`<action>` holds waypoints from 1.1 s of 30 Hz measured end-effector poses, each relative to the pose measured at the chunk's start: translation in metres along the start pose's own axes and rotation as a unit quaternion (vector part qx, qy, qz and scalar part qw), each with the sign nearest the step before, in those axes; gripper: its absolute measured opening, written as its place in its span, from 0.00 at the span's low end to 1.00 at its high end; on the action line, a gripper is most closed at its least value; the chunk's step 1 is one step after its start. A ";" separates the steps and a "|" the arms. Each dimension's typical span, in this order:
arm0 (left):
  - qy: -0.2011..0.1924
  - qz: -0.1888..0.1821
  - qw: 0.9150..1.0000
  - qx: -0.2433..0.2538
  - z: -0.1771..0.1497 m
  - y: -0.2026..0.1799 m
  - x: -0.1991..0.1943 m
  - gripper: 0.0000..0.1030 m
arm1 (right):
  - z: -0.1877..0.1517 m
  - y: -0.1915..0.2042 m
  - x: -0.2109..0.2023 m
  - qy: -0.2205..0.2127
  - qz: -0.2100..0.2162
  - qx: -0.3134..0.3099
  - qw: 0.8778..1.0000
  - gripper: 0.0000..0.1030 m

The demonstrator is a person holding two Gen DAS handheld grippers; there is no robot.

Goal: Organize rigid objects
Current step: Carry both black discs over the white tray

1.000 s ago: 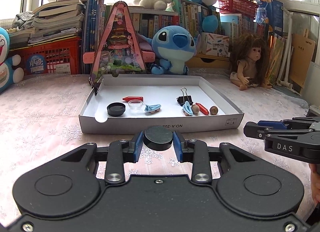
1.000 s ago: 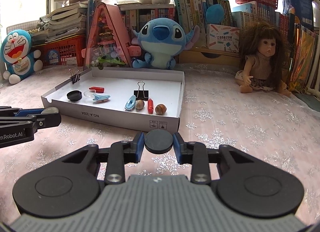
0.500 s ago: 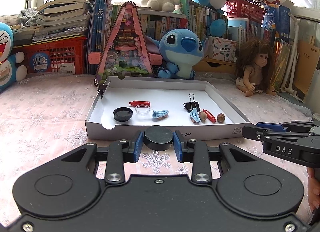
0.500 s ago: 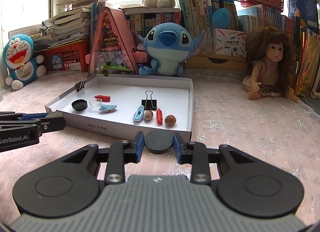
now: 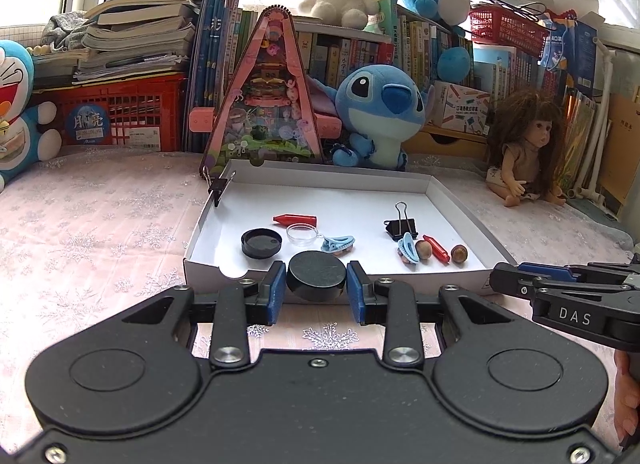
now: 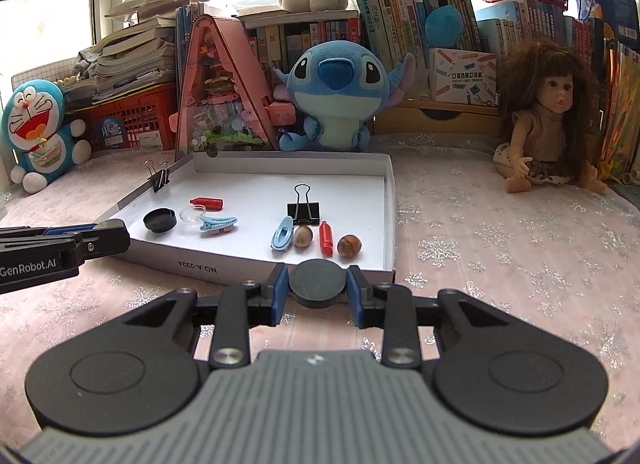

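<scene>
I bring two black lids up to the white box.

My left gripper [image 5: 316, 287] squeezes a black lid [image 5: 316, 274], now closer to the white box [image 5: 460, 204], almost over its front wall. My right gripper [image 6: 317, 289] squeezes another black lid [image 6: 317, 282], waiting there too.

Left gripper [image 5: 317, 287]: black housing, two round covers, silver screws, blue finger pads [image 5: 276, 291]. Right gripper [image 6: 318, 287]: same black linkages, grey ribbed housing, "DAS" lettering; left one marked "GenRobot.AI".
</scene>
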State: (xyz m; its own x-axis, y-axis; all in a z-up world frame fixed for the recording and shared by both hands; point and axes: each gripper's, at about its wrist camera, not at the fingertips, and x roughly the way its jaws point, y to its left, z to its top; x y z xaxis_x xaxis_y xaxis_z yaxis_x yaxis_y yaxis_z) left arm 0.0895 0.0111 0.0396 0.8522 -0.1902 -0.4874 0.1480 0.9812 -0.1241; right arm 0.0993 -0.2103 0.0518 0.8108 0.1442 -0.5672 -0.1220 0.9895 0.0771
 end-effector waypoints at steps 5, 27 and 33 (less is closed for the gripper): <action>-0.002 0.004 1.000 -0.002 0.004 0.002 0.005 0.30 | 0.002 -0.001 0.004 0.002 0.004 0.010 1.000 0.36; -0.017 -0.007 0.999 -0.028 0.072 0.041 0.053 0.30 | 0.057 -0.024 0.040 0.011 0.016 0.035 0.999 0.36; 0.019 -0.022 0.999 -0.034 0.092 0.045 0.087 0.30 | 0.087 -0.035 0.064 0.034 0.029 0.051 0.998 0.36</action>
State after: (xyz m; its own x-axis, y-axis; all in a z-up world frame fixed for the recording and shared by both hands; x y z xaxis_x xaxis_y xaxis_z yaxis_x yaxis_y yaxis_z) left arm 0.2163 0.0417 0.0716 0.8255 -0.2351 -0.5131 0.1489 0.9676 -0.2038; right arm 0.2049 -0.2355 0.0838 0.7626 0.2044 -0.6138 -0.1061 0.9754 0.1930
